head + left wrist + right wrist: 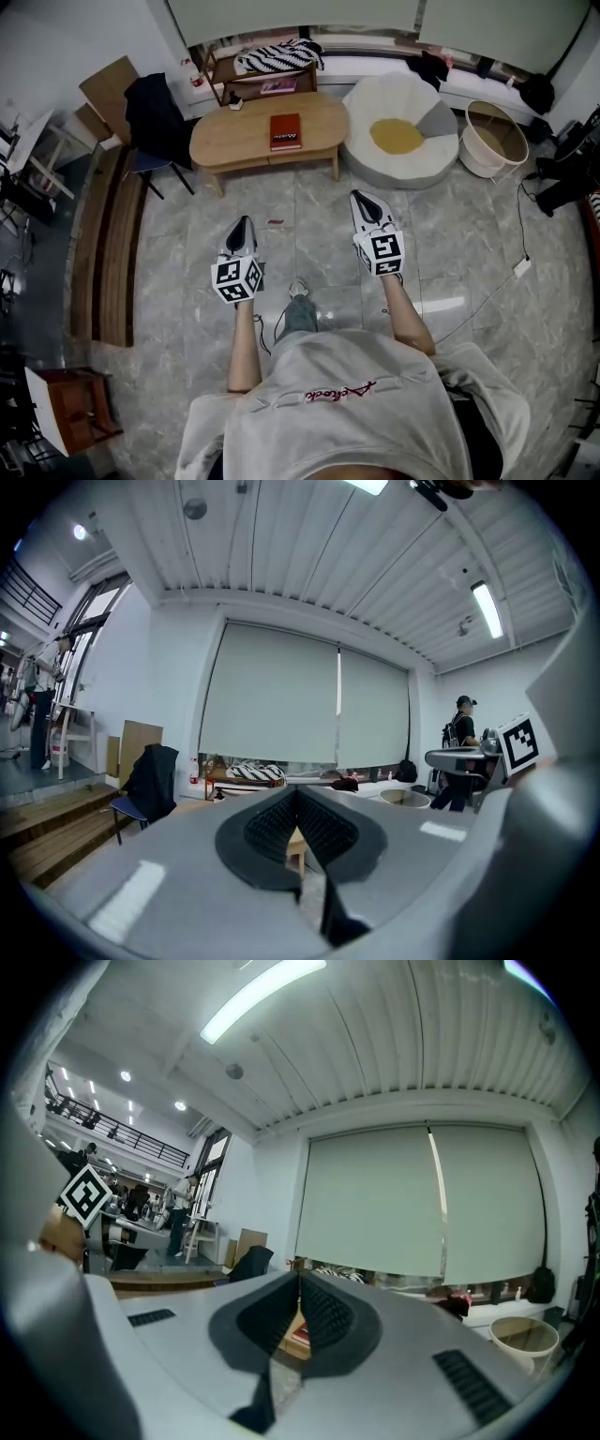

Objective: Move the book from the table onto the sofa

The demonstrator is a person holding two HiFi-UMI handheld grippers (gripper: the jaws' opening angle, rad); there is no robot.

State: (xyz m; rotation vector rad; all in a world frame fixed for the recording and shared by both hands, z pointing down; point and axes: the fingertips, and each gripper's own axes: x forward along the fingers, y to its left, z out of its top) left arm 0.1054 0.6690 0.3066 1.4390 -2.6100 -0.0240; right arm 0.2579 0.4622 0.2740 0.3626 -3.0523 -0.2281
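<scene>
**A:** What took up the most room?

**B:** The grey tiled floor [309, 202]. Beyond it stood one oval wooden desk [225, 141]. Just to its right was one round white sofa [417, 164] with one yellow cushion [397, 136] in the middle.

**A:** And the tongs?

**B:** Two of them. The left tongs [245, 221] and the right tongs [359, 195] hung over the floor, well short of the desk. Both were fully closed, with nothing between the jaws. Each bore one marker cube [236, 279] of black-and-white squares.

**A:** Where was the book?

**B:** There was one red book [285, 131], lying flat near the middle of the desk, apart from the sofa.

**A:** Any writing?

**B:** White lettering sat low on its cover, too small to read. Red script ran across the person's grey sweatshirt [347, 422], and I couldn't read that either.
</scene>
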